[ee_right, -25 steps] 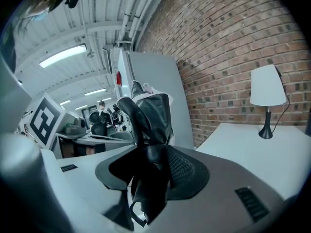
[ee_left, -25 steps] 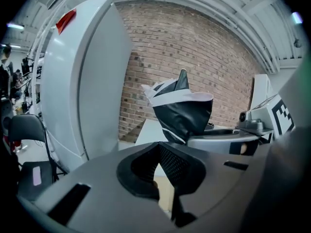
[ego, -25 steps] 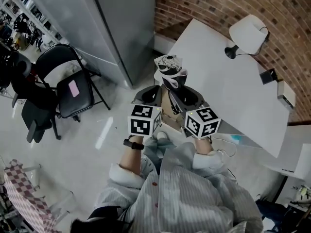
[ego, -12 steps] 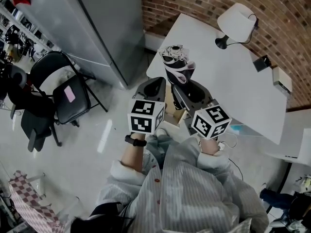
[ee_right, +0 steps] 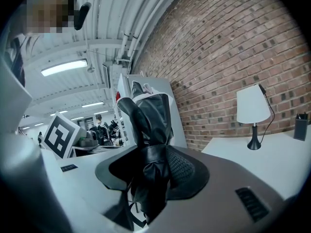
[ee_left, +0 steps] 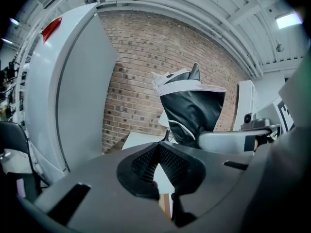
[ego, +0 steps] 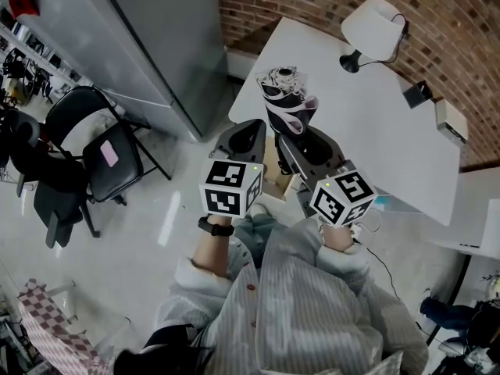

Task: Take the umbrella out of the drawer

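A folded black-and-white umbrella (ego: pixel 283 100) stands nearly upright, and my right gripper (ego: pixel 287 133) is shut on its lower part. In the right gripper view the umbrella (ee_right: pixel 148 125) fills the gap between the right gripper's (ee_right: pixel 153 165) pads. It is held over the near left corner of the white table (ego: pixel 367 123). To its left my left gripper (ego: pixel 248 129) is alongside at the same height, apart from the umbrella. In the left gripper view the umbrella (ee_left: pixel 192 106) rises ahead on the right, and the left gripper's (ee_left: pixel 158 147) tips meet with nothing between them.
A white lamp (ego: pixel 373 30) and two small boxes (ego: pixel 416 94) sit on the table by the brick wall. A tall grey cabinet (ego: pixel 156 37) stands at the left, with a black folding chair (ego: pixel 109 147) beside it. A tan wooden box (ego: pixel 273 169) shows below, between the grippers.
Both grippers have risen together, carrying the umbrella up and a little farther toward the table. The grip on the umbrella is unchanged.
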### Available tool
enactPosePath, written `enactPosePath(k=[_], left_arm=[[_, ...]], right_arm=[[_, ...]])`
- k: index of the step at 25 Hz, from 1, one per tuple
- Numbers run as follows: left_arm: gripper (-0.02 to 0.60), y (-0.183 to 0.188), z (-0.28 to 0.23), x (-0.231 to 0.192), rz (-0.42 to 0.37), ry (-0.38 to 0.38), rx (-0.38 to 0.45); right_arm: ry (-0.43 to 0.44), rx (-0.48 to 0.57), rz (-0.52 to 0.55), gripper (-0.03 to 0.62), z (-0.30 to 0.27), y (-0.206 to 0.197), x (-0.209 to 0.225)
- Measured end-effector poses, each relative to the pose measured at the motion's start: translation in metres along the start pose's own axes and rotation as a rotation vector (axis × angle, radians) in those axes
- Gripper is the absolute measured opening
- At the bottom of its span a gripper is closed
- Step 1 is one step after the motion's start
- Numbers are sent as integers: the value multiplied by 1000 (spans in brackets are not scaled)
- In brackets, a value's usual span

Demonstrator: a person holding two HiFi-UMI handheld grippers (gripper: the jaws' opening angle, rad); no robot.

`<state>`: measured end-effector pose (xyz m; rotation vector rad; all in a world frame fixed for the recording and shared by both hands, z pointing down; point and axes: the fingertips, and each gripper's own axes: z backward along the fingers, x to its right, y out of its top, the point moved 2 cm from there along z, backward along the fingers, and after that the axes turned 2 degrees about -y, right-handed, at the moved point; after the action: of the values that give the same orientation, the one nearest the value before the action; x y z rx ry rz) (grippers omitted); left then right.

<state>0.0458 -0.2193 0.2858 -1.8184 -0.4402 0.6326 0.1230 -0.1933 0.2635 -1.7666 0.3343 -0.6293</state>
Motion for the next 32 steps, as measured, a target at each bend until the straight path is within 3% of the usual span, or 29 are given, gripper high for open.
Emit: enactPosePath(k=[32], left_arm=[[8, 2, -9, -3, -1, 16, 7]], right_arm=[[14, -22, -24, 192, -7, -5, 10]])
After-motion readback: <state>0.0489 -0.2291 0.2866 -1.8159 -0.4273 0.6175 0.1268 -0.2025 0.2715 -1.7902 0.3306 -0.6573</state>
